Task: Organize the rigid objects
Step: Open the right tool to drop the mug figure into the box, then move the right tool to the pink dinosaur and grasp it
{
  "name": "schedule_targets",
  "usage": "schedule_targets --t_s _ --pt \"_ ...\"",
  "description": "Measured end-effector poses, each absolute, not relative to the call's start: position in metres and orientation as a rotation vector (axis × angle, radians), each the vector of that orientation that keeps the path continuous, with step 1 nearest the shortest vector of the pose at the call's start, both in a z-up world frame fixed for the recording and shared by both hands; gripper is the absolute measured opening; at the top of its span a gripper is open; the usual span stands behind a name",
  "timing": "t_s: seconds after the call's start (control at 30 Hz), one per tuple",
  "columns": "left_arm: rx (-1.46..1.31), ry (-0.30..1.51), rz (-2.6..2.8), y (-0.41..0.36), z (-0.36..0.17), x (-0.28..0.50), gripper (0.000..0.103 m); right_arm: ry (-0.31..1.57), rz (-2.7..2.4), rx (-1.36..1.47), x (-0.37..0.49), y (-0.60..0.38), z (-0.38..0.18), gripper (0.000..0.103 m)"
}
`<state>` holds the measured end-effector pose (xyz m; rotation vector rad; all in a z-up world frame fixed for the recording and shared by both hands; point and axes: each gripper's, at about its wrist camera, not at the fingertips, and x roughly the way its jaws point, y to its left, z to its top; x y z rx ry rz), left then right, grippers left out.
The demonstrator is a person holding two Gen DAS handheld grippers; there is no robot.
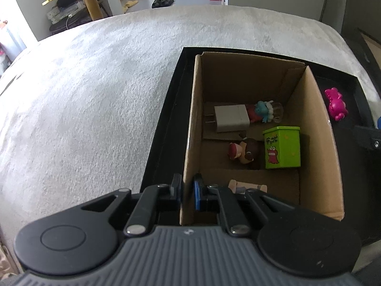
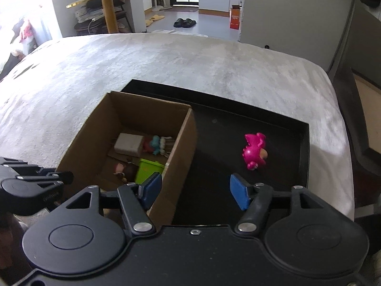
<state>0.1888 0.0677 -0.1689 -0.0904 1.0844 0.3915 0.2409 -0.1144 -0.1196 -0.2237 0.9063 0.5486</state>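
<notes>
The pink toy (image 2: 254,151) lies alone on the black tray (image 2: 304,143), right of the box (image 2: 183,147) and well apart from it. It looks like hard, glossy moulded plastic, light and lumpy, probably slick; I'd pinch it across the rounded body. The right gripper (image 2: 195,190) hangs near it, jaws spread and empty. The left gripper (image 1: 187,190) is clamped on the box's near-left cardboard wall. Inside sit a white charger (image 1: 231,118), a green tin (image 1: 282,146) and figurines.
</notes>
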Motion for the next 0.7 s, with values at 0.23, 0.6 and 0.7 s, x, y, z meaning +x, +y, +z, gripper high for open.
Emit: schedule_targets --t_s 0.23,0.6,0.7 --pt "-0.051 1.114 0.402 0.063 -0.168 0.195 0.01 0.902 0.553 -0.189 0.248 -0.128 -0.124 0.063" --pt "0.008 1.155 0.428 0.056 -0.167 0.204 0.01 0.927 0.545 -0.136 0.261 -0.145 -0.146 0.063" --pt "0.022 1.169 0.437 0.055 -0.167 0.207 0.011 0.939 0.536 -0.111 0.266 -0.152 -0.155 0.063"
